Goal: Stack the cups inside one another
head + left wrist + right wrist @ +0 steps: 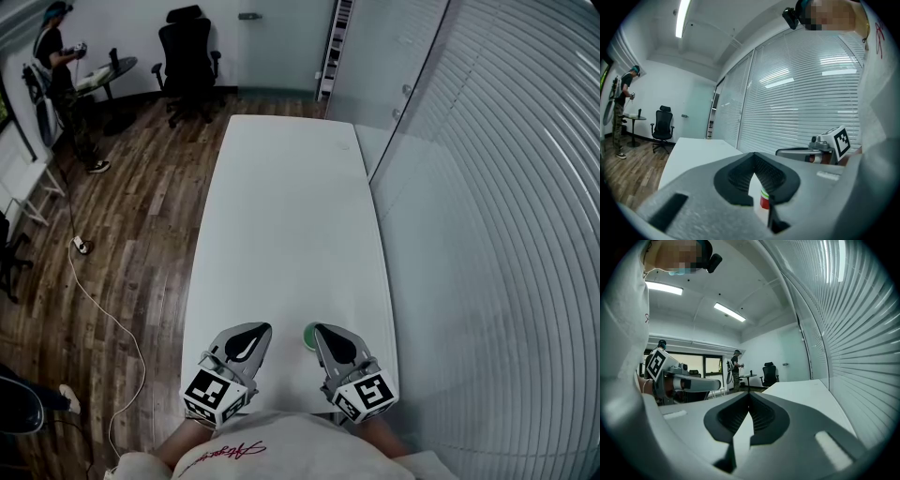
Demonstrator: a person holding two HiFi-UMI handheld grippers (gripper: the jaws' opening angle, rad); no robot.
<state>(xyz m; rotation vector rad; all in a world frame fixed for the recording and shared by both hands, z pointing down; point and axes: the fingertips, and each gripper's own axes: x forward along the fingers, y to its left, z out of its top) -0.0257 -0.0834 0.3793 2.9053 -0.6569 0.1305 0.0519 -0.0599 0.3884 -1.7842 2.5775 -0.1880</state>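
While the left gripper [262, 328] and right gripper [320, 329] hover clenched on nothing at the surface's [291, 216] six o'clock end, the cups [308, 335] stand between their tips, at the right one's nine o'clock.

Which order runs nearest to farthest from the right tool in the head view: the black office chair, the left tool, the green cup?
1. green cup: right beside the tip of the right tool, on its left.
2. left tool: farther left, over the near end of the table.
3. black office chair: on the floor past the table's far end, upper left.
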